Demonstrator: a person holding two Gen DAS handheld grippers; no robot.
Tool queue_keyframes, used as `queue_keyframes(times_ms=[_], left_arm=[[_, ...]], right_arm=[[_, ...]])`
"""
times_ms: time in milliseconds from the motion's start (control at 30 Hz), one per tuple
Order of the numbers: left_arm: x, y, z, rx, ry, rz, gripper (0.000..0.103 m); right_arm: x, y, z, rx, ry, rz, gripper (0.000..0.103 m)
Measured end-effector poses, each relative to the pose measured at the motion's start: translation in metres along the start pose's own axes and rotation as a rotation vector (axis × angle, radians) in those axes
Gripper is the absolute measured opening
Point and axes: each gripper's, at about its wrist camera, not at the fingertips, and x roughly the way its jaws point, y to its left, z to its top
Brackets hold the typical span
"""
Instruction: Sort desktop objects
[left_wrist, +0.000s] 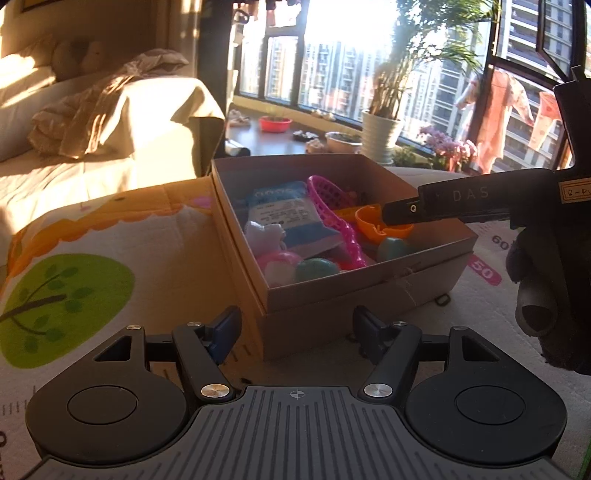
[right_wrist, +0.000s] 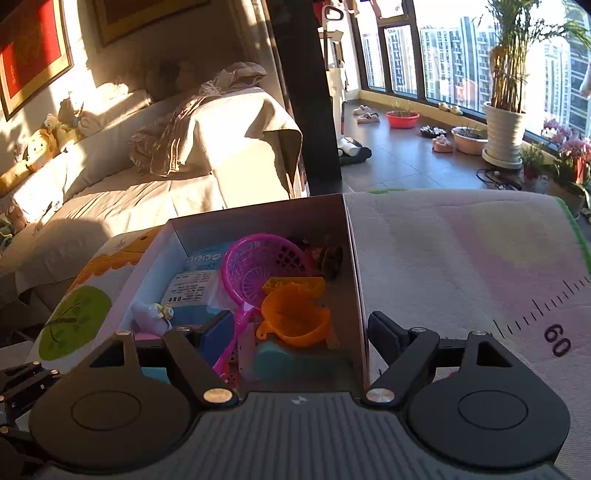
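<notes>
A brown cardboard box (left_wrist: 362, 291) stands on the patterned mat and holds a pink plastic sieve (left_wrist: 328, 206), an orange cup (left_wrist: 369, 221), a blue packet (left_wrist: 284, 218), a small white toy (left_wrist: 264, 234) and teal pieces. My left gripper (left_wrist: 293, 328) is open and empty, just in front of the box. My right gripper (right_wrist: 299, 332) is open and empty over the box's near right wall (right_wrist: 354, 280); the sieve (right_wrist: 258, 266), orange cup (right_wrist: 295, 317) and white toy (right_wrist: 151, 314) lie below it. The right gripper's finger (left_wrist: 443, 206) reaches over the box in the left wrist view.
The printed play mat (right_wrist: 461, 258) covers the table, with its far edge near the window. A covered sofa (right_wrist: 166, 155) stands at left. Potted plants (right_wrist: 504, 129), a red basin (right_wrist: 402, 119) and slippers sit on the tiled floor by the windows.
</notes>
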Motion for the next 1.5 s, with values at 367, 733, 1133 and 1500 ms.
queue_keyframes(times_ms=[367, 733, 1133, 1500], left_arm=[[-0.018, 0.007, -0.031, -0.096, 0.075, 0.207, 0.103], [-0.021, -0.002, -0.057, -0.113, 0.021, 0.312, 0.103], [-0.022, -0.003, -0.059, -0.123, 0.007, 0.316, 0.103], [-0.024, -0.002, -0.060, -0.125, 0.006, 0.314, 0.103]], right_arm=[[-0.078, 0.019, -0.058, -0.024, -0.083, -0.114, 0.103], [-0.044, 0.022, -0.109, -0.054, 0.063, -0.209, 0.103], [-0.040, 0.023, -0.114, -0.038, -0.006, -0.229, 0.103], [-0.042, 0.021, -0.114, -0.039, -0.006, -0.229, 0.103]])
